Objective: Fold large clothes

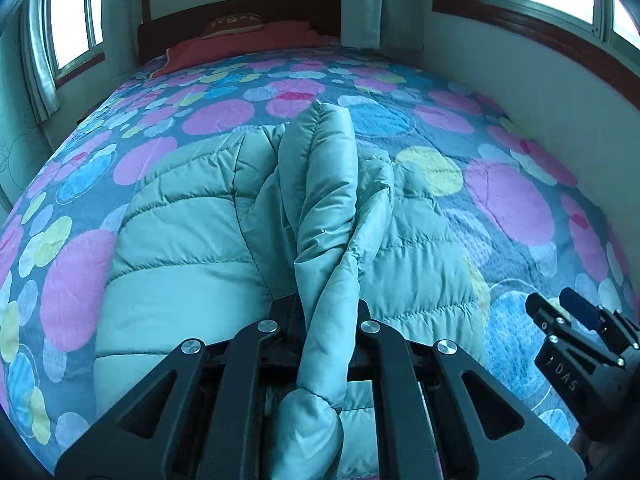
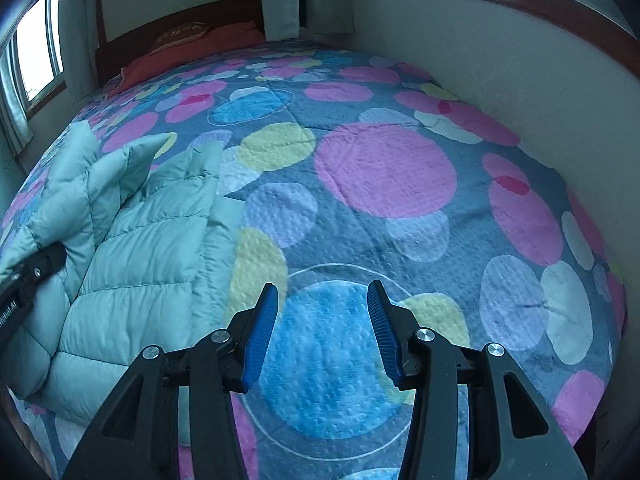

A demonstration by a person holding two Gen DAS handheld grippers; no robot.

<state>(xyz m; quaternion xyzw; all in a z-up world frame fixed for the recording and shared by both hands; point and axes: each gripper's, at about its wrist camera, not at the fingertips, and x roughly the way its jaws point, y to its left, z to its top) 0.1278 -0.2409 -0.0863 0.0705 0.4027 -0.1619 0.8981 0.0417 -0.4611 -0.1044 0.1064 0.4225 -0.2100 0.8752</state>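
A pale teal quilted puffer jacket (image 1: 192,240) lies on the bed, spread over a bedspread (image 1: 512,208) printed with coloured circles. My left gripper (image 1: 324,308) is shut on a long padded fold of the jacket, probably a sleeve (image 1: 320,184), which stands up between its fingers and stretches away from me. In the right wrist view the jacket (image 2: 140,248) lies to the left, with the left gripper (image 2: 50,258) dug into it. My right gripper (image 2: 323,292) hangs open over bare bedspread (image 2: 384,168) beside the jacket, nothing between its blue pads (image 2: 260,336). The left wrist view shows the right gripper (image 1: 554,302) at the right edge.
A dark wooden headboard (image 1: 240,12) and a red pillow and cover (image 1: 240,42) are at the far end. A white wall (image 2: 500,92) runs close along the bed's right side. Windows (image 1: 72,16) flank the bed, and a curtain (image 1: 360,0) hangs in the far corner.
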